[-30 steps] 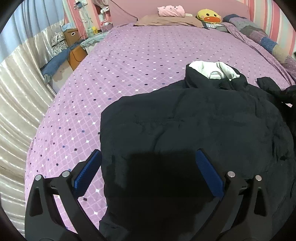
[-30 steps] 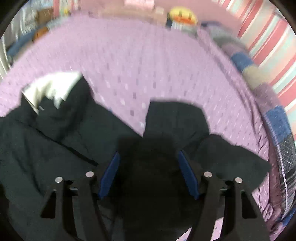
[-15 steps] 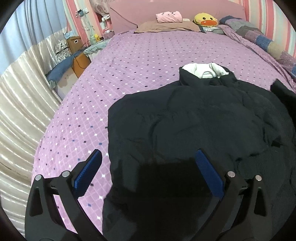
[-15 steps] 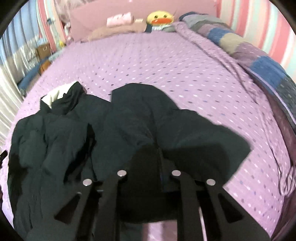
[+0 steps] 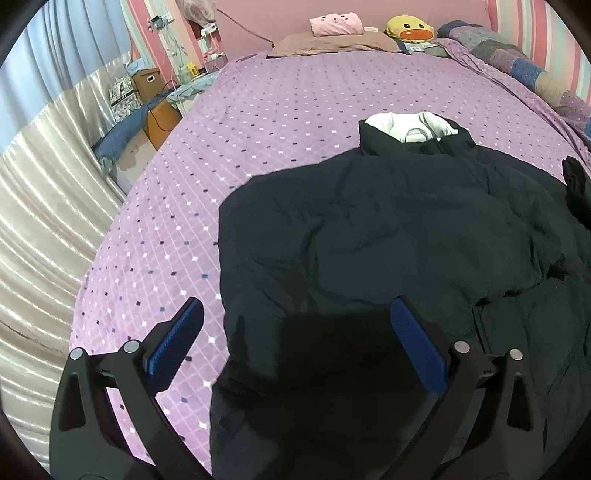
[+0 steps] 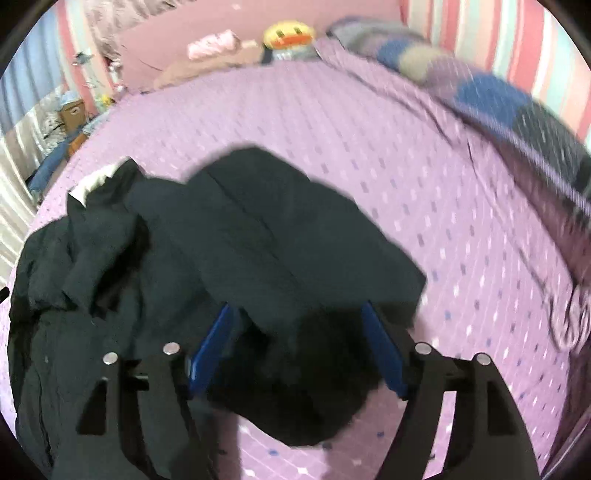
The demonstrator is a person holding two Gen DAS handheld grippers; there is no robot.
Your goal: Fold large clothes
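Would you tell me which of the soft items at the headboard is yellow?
The duck plush, right of the pink cushion, which sits on the brown pillow.

Black jacket (image 5: 388, 236) on purple bedspread (image 5: 258, 122) — left hand-held gripper (image 5: 295, 334) open above.

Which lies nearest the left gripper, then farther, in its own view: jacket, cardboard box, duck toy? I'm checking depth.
1. Jacket, right under the left gripper.
2. Cardboard box, far left beside the bed.
3. Duck toy, at the headboard.
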